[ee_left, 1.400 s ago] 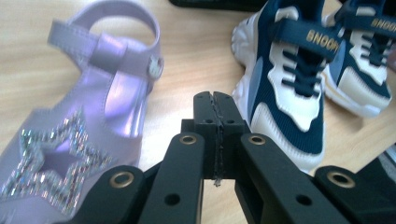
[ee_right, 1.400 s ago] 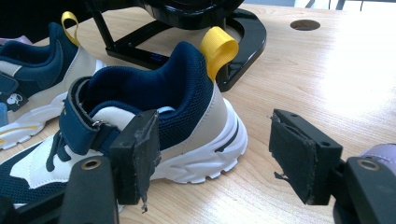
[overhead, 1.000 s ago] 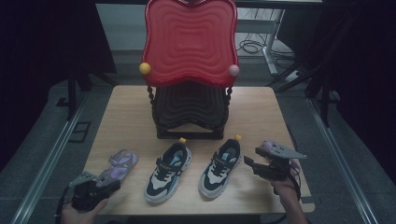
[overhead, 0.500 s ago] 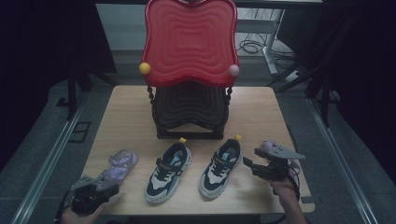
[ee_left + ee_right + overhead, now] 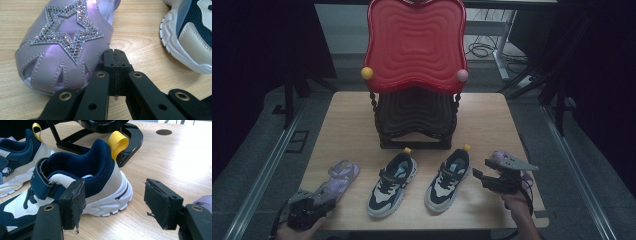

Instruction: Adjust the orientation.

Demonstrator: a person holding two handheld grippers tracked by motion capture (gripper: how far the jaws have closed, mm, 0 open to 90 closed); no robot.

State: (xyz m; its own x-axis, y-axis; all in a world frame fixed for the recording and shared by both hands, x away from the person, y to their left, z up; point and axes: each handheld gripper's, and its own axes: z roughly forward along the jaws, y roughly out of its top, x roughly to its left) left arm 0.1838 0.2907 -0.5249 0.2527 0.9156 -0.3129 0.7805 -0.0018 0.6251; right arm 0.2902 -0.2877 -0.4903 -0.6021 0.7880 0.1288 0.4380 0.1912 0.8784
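Left gripper view: left gripper [image 5: 115,56] jaws pressed flat together, nothing between them, tips just beside the toe of a lilac faux-leather sandal with a rhinestone star [image 5: 67,42] on the pale wooden table [image 5: 140,30]. Right gripper [image 5: 112,202] jaws stand wide apart, empty, near the heel of a navy-and-white child's sneaker with a yellow heel loop [image 5: 87,180]. Its twin sneaker [image 5: 392,182] lies alongside, to the left in the high view. Behind both, a black ribbed stand bearing a red wavy tray [image 5: 414,45].
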